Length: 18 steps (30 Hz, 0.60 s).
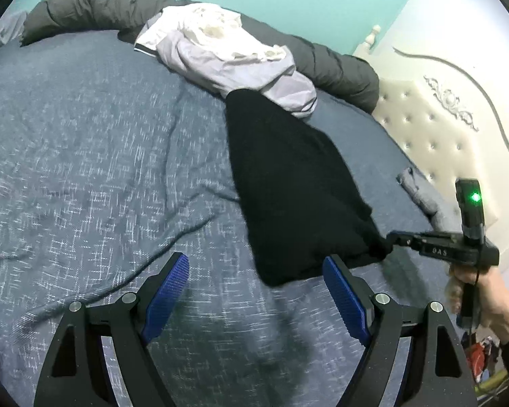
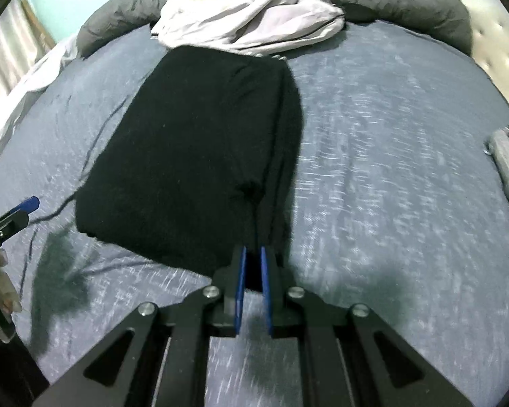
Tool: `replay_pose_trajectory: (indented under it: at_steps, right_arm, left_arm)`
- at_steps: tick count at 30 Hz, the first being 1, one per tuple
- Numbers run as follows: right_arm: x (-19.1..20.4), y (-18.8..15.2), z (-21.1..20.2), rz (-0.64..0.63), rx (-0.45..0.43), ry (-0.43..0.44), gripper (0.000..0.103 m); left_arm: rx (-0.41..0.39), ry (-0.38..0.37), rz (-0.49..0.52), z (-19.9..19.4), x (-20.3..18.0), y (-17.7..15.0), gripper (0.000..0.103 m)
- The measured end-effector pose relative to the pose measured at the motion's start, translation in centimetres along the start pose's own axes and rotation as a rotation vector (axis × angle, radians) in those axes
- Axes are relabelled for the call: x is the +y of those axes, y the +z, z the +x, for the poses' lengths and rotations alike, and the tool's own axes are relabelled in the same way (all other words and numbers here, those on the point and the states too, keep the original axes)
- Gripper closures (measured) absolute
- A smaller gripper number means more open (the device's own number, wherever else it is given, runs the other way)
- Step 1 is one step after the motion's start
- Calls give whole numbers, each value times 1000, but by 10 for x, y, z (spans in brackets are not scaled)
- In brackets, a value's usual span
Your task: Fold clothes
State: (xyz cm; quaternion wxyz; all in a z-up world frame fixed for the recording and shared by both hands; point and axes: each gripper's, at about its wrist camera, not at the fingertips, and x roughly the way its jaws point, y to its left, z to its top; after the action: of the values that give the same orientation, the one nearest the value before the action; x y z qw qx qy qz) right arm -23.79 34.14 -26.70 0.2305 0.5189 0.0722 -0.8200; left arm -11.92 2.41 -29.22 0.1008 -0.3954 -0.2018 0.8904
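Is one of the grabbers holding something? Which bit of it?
Yes. The right gripper is pinched shut on the black garment, holding it by its near right corner. The left gripper is open and holds nothing.

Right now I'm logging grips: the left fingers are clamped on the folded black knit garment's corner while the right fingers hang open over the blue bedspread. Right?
Sides are swapped. The right wrist view shows the right fingers clamped on the folded black knit garment; the left fingers hang open over the blue bedspread.
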Motion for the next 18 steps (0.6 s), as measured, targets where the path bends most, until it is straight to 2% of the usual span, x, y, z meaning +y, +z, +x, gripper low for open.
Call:
replay_pose_trajectory:
  at_steps: [8,15,18]
  right_arm:
    - [-1,-15,-66,65,-60,15,96]
    - [8,-29,-122,105,-118,56,96]
    - [11,-33,-138,110,-132,62,93]
  left_arm:
    - [2,-16,-8,-33,-23,10,16]
    - [-17,-30,-22,-68,-41,24,0]
    - [-17,-5,-8,-79,-47,30,0]
